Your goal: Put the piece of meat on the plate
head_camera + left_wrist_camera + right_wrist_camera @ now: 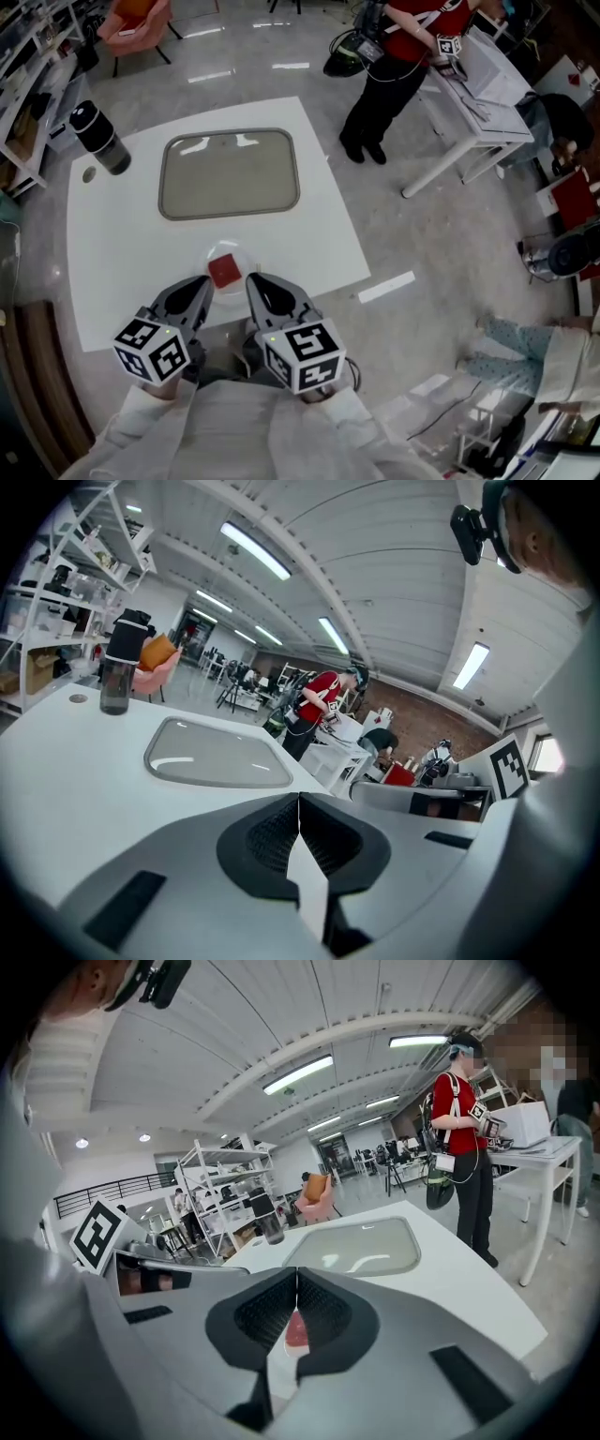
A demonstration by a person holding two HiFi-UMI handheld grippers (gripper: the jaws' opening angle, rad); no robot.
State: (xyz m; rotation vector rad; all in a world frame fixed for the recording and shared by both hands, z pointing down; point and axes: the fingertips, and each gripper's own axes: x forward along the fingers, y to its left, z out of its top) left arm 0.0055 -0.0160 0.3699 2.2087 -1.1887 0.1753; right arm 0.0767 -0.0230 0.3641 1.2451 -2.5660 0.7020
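Observation:
A red piece of meat point(225, 272) lies on a small pale plate point(229, 249) near the front edge of the white table point(112, 272). My left gripper point(207, 282) sits just left of the plate and my right gripper point(251, 279) just right of it, both low over the front edge. The jaws of both meet at their tips with nothing between them. In the left gripper view the left gripper point(298, 803) is shut. The right gripper point(297, 1276) is shut too, and the meat point(296, 1331) shows through the gap beneath its pads.
A large shallow grey tray point(298, 174) lies in the middle of the table, seen also as the tray point(216, 758) and the tray point(361, 1247). A dark bottle point(98, 138) stands at the far left corner. A person in a red top point(394, 56) stands beyond the table beside a white desk point(483, 112).

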